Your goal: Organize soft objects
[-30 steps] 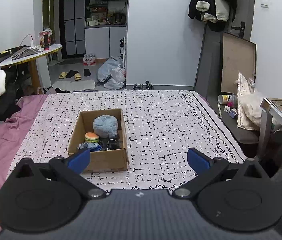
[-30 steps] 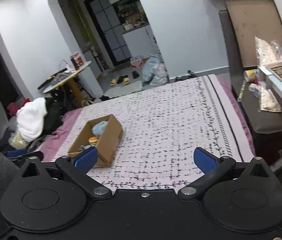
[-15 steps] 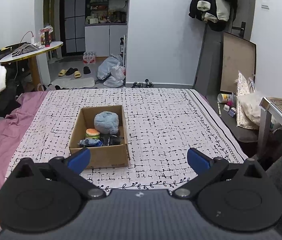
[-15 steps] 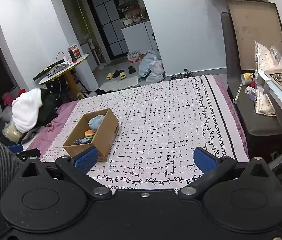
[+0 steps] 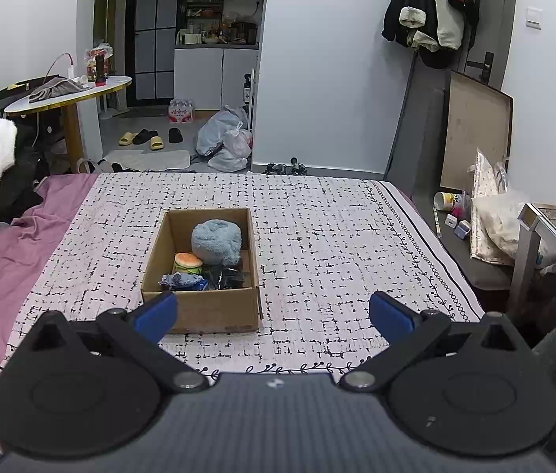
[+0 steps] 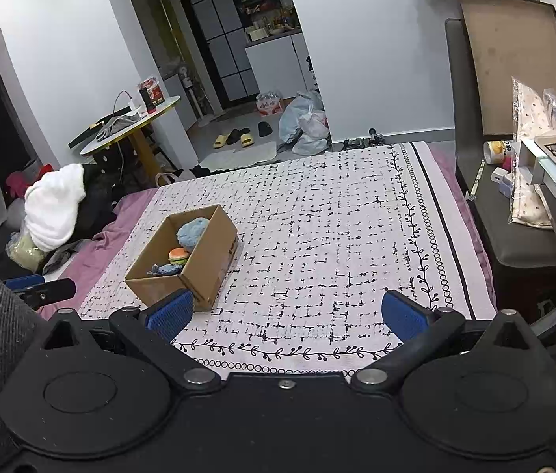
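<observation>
Cardboard box on the patterned bedspread, seen from both wrist cameras, with the soft objects gathered inside it: a pale blue fluffy bundle toward the far end, a burger-shaped plush beside it, a small blue plush against the near wall, and a dark item whose nature cannot be told. Left tongs hover near the foot of the bed with blue pads spread wide and nothing between them; the box sits ahead of them, toward their left pad. Right tongs are likewise wide and empty, well apart from the box, which lies off to their left. No soft object is visible loose on the bedspread, so the step in hand is judged to be either a fresh approach or a final standoff; the frames do not settle which. If a reach into the box is intended, the left tongs are the better placed. A sound approach would descend from above, clear of the near cardboard wall, and close on the bulk of a plush rather than its fringe, since soft fabric is likely to slip or deform. A pad caught on the rim could drag the light box across the bedspread.
</observation>
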Demonstrator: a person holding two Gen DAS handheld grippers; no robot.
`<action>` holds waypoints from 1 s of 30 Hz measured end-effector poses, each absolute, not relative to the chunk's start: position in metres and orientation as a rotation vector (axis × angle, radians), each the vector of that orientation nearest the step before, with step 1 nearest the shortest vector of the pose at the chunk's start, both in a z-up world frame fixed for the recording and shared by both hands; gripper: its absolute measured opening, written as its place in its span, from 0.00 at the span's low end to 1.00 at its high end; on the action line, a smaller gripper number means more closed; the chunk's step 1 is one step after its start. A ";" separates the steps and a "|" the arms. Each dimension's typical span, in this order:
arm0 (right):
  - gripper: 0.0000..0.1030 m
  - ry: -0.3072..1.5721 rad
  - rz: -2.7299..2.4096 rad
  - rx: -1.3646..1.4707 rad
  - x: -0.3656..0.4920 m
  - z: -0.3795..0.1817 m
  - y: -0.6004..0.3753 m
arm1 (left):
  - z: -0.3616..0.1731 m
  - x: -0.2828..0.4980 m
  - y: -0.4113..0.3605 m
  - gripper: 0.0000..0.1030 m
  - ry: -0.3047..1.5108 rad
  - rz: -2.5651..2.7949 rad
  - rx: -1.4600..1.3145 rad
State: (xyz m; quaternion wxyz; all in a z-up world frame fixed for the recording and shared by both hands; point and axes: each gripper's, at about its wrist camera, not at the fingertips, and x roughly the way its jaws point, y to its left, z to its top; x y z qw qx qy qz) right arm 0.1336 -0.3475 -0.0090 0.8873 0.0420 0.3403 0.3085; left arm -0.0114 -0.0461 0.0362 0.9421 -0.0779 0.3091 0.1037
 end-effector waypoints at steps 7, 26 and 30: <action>1.00 0.714 0.649 0.085 0.134 -0.010 -0.346 | 0.032 -0.012 -0.040 0.99 0.639 0.212 -0.183; 1.00 0.719 0.662 0.085 0.136 -0.009 -0.350 | 0.030 -0.014 -0.033 1.00 0.640 0.205 -0.199; 1.00 0.715 0.665 0.080 0.136 -0.009 -0.350 | 0.030 -0.014 -0.034 1.00 0.641 0.204 -0.198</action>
